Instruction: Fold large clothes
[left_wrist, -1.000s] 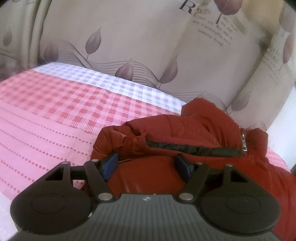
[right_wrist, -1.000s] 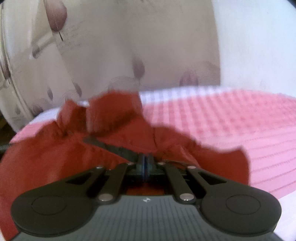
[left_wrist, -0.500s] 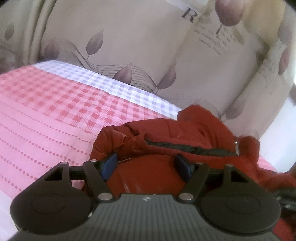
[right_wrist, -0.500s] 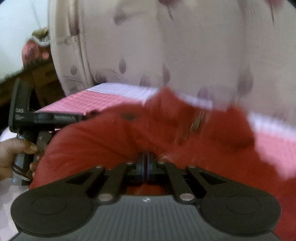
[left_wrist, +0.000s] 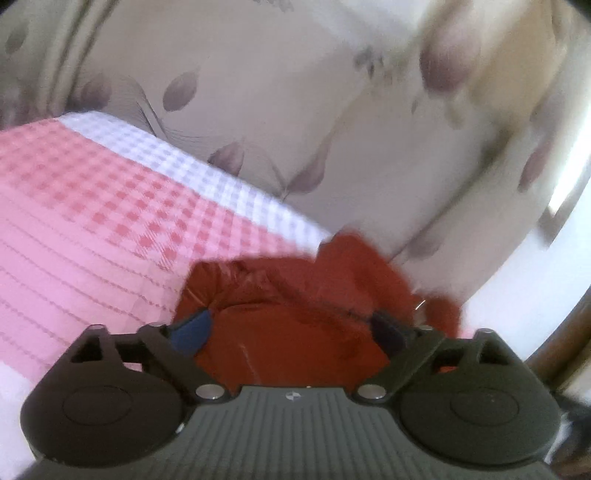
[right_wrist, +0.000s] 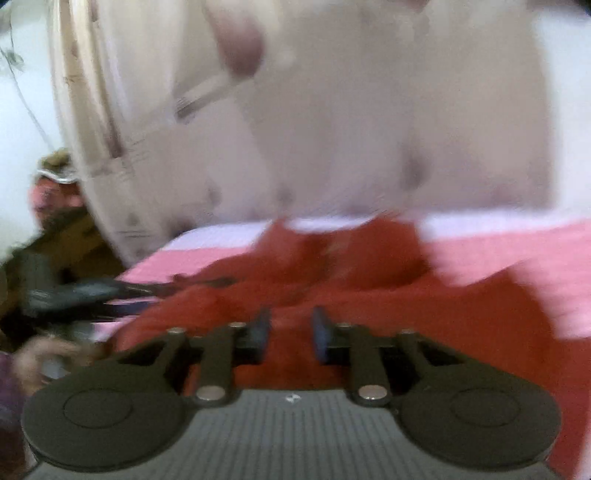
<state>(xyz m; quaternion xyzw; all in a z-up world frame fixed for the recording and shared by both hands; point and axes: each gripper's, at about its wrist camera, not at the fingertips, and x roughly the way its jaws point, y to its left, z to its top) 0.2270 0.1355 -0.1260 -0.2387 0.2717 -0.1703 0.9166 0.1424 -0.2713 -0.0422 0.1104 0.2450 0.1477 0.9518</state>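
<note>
Fingers (left_wrist: 192, 328) of the left gripper (left_wrist: 291, 328) stand spread wide over the red jacket (left_wrist: 295, 295), straddling a bulky fold without pinching it, apparently to press or steady the padding on the bed (left_wrist: 92, 206). The jacket lies bunched near the bed's far edge, below the leaf-print curtain (left_wrist: 258, 92). Right wrist view, heavily blurred: fingers (right_wrist: 260, 326) of the right gripper (right_wrist: 290, 328) are parted by a narrow gap, nothing visibly between them, poised just above the red jacket (right_wrist: 443, 314), which spreads across the pink bed (right_wrist: 535, 251); probably a release, leaving the cloth where laid. The other tool shows dimly at left.
</note>
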